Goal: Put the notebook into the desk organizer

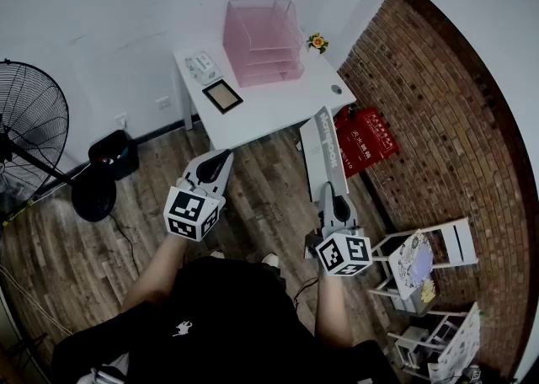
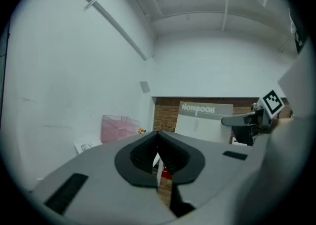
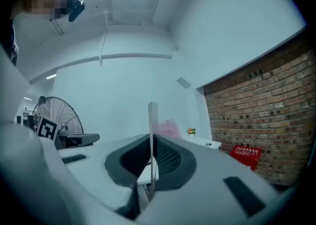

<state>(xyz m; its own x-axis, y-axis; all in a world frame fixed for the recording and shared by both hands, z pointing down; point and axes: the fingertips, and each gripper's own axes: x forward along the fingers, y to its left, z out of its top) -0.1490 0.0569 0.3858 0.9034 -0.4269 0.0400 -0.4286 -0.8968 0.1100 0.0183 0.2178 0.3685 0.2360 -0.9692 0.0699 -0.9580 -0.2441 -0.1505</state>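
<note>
**Right hand.** My right gripper [image 1: 330, 199] is clenching the near end of the grey notebook [image 1: 324, 148]. The notebook is pointing away from me over the wooden floor [image 1: 261, 197], its far end lying over the front edge of the white table [image 1: 282, 109]. In the right gripper view it is standing edge-on between the pressed jaws.

**Left hand.** My left gripper [image 1: 224, 157] is hovering level, with its jaws closed together on nothing. It is well apart from the notebook.

**Surface.** The table is sitting in the corner where the white wall is meeting the brick wall [image 1: 438, 121]. The pink desk organizer [image 1: 263, 41] is standing at the back of the table, with a framed picture [image 1: 222, 96] lying in front of it to the left. The front right part of the tabletop is lying bare.

**Room.** A standing fan [image 1: 29, 121] and a black bin [image 1: 114, 153] are flanking the left, and a red box [image 1: 368, 140] is resting by the brick wall on the right.
</note>
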